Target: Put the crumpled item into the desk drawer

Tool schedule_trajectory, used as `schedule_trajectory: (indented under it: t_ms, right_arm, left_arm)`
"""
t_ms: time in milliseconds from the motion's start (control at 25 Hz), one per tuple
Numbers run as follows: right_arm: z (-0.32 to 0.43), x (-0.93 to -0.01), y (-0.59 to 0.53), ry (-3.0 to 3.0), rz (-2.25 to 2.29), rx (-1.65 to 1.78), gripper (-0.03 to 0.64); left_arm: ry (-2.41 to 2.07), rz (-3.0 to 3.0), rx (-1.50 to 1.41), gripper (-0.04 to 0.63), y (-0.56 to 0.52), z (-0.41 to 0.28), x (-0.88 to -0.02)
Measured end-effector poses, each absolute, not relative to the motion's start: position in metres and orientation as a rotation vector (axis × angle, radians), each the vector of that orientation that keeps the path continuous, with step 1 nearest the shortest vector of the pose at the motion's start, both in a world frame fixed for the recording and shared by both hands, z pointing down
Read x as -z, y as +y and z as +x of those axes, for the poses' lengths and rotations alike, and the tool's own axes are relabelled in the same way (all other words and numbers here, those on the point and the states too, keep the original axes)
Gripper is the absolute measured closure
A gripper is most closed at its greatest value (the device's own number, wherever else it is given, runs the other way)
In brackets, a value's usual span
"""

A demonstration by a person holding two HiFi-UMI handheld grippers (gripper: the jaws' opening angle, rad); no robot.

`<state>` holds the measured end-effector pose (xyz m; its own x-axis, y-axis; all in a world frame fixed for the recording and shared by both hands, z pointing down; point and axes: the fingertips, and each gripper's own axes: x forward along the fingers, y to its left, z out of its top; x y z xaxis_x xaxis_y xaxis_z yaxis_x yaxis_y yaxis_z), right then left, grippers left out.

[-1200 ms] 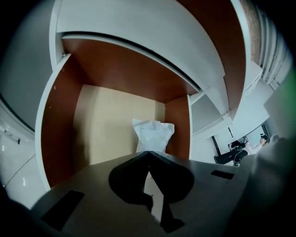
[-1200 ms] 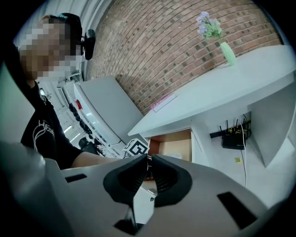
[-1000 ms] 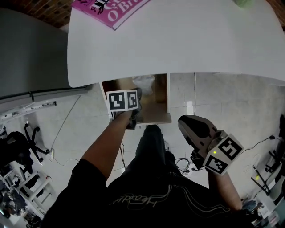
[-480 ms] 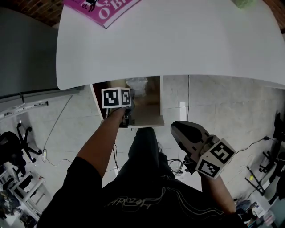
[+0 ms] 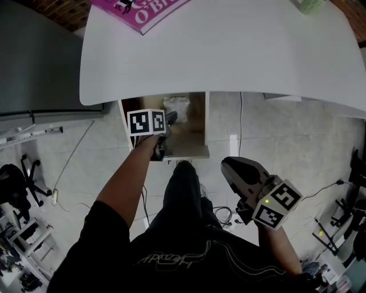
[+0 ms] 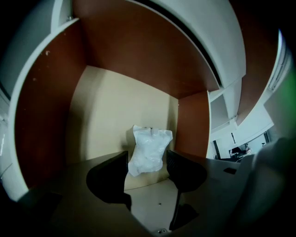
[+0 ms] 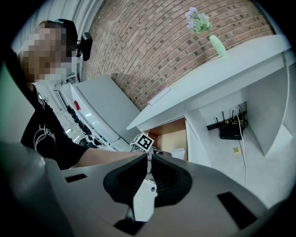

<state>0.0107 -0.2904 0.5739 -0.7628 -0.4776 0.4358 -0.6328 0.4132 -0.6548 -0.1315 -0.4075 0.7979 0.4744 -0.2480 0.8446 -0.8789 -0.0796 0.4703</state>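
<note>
The crumpled white item [image 5: 176, 106] [image 6: 149, 150] lies on the pale floor of the open desk drawer [image 5: 194, 151], towards its back. My left gripper [image 5: 169, 120] [image 6: 147, 162] reaches into the drawer from the front. Its jaws are opening: the dark fingers [image 6: 111, 178] stand apart on either side of the item and do not press on it. My right gripper [image 5: 234, 166] [image 7: 149, 159] hangs low at the right, away from the drawer. Its jaws are shut with nothing between them.
The white desk top [image 5: 229, 51] overhangs the drawer and carries a pink book [image 5: 143, 11] and a green vase [image 7: 216, 45]. A grey cabinet [image 5: 34, 57] stands to the left. Brown drawer walls [image 6: 44, 111] close in both sides. Cables [image 5: 220, 214] lie on the floor.
The left gripper stays over the drawer's front part, with the white item lying just ahead of it. The right gripper has drifted slightly left.
</note>
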Motion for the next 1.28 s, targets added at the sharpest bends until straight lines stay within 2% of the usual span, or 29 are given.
schedule_trajectory:
  t_ms: [160,560,1040,1160,1280]
  right_arm:
    - [0.01,-0.553,-0.283,-2.524,0.97,-1.215,0.56]
    - [0.023,-0.447,-0.239,-2.696,0.876,-1.041,0.56]
    - [0.035,-0.289,-0.154,-2.951,0.773,-0.698,0.56]
    - [0.039,-0.261,-0.135,-2.999,0.757,-0.639,0.56]
    - [0.044,-0.23,-0.119,-3.055,0.742,-0.548,0.56]
  left_arm:
    - [-1.011,1.636,-0.657,0.304,-0.398,-0.137,-0.764]
    - [-0.969,1.864,-0.455,0.305,-0.32,-0.114,-0.588]
    - [-0.736,2.319,-0.166,0.435,-0.168,-0.039,-0.324]
    - [-0.769,2.395,-0.106,0.51,-0.142,-0.029,-0.27]
    - [-0.796,2.49,-0.039,0.543,-0.121,-0.019,-0.224]
